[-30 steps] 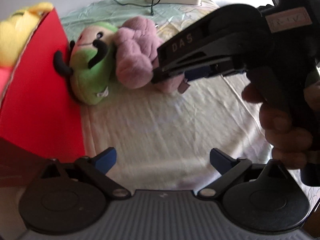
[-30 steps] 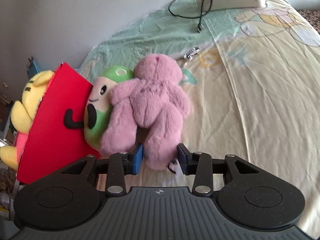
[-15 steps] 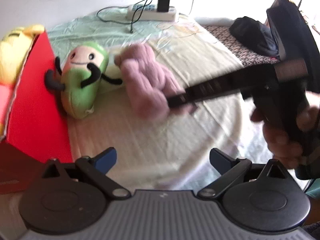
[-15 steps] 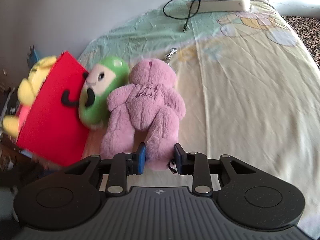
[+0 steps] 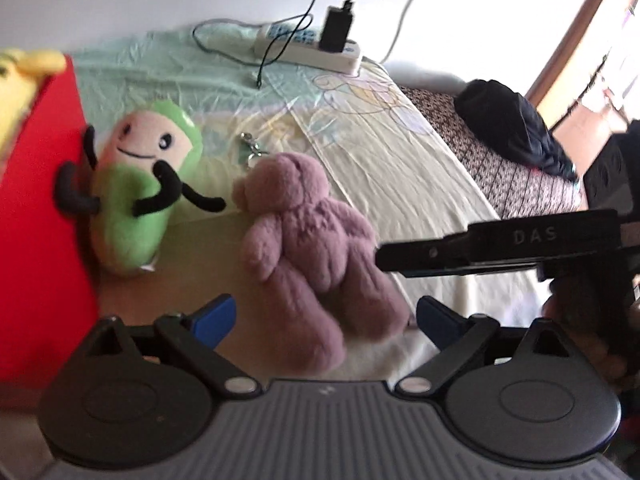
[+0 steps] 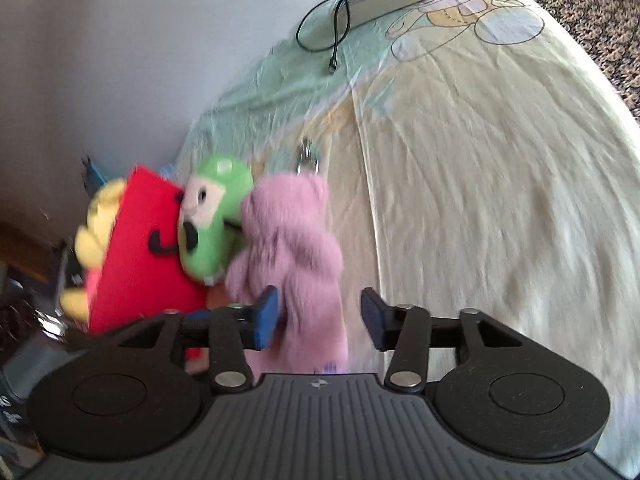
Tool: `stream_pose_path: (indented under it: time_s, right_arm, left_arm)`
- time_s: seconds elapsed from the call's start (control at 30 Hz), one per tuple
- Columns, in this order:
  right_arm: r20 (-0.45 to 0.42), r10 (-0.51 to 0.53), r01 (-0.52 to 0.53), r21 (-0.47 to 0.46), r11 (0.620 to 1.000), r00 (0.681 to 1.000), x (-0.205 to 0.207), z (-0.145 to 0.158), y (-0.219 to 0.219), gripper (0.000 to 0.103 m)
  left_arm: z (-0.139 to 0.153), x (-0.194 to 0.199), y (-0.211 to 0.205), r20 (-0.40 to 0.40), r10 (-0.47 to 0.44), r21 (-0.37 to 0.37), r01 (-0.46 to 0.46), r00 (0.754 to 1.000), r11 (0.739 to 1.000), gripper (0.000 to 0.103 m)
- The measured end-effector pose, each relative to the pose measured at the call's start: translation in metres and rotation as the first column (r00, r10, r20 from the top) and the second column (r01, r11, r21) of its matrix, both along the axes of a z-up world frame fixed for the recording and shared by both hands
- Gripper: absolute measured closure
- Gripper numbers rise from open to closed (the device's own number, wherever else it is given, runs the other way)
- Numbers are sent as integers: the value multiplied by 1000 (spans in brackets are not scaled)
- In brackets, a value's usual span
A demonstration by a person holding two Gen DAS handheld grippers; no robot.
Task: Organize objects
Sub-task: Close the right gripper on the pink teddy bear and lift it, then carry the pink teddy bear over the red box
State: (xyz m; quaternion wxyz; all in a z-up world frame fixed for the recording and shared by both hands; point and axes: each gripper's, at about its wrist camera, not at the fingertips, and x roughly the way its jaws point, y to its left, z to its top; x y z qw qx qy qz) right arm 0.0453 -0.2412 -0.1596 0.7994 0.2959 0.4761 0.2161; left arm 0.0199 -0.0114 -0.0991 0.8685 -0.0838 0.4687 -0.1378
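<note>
Your right gripper [image 6: 318, 318] has its fingers spread apart, with the pink plush bear's [image 6: 296, 248] leg hanging between them; the left blue pad seems to brush the leg, the right one stands clear. Your left gripper [image 5: 326, 316] also has its fingers wide apart, straddling the bear's legs without closing on them. The bear lies on the bed [image 5: 400, 168], just beside the green plush toy [image 5: 140, 184], which leans against the red box [image 5: 40, 240]. A yellow plush [image 6: 94, 236] shows behind that box. A small metal clip [image 5: 250, 148] lies near the bear's head. Farther back, a power strip [image 5: 316, 46] rests on the sheet.
</note>
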Motion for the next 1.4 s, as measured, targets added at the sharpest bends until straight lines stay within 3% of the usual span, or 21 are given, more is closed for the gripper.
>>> stream_pose_path:
  time_s: [0.3, 0.43, 0.67, 1.0, 1.17, 1.4]
  right_arm:
    - [-46, 97, -89, 146, 985, 994, 38, -23, 14, 51]
    - [-49, 145, -133, 203, 970, 988, 43, -26, 25, 62]
    - [-30, 141, -132, 192, 972, 990, 35, -18, 25, 65]
    - [29, 109, -111, 122, 986, 994, -19, 14, 18, 65]
    - [63, 64, -70, 93, 993, 996, -49, 38, 28, 66]
    - [149, -8, -3, 75, 997, 989, -90, 84, 69, 66]
  left_arm:
    - [-26, 31, 3, -82, 32, -70, -38, 996, 997, 6]
    - [-32, 36, 4, -89, 48, -66, -53, 995, 996, 6]
    - [-28, 32, 5, -87, 29, -65, -34, 996, 997, 12]
    - [-5, -7, -12, -47, -94, -56, 91, 994, 994, 15]
    - [15, -35, -6, 7, -164, -64, 164, 986, 984, 15]
    - [57, -70, 35, 120, -219, -99, 231, 968, 968, 15]
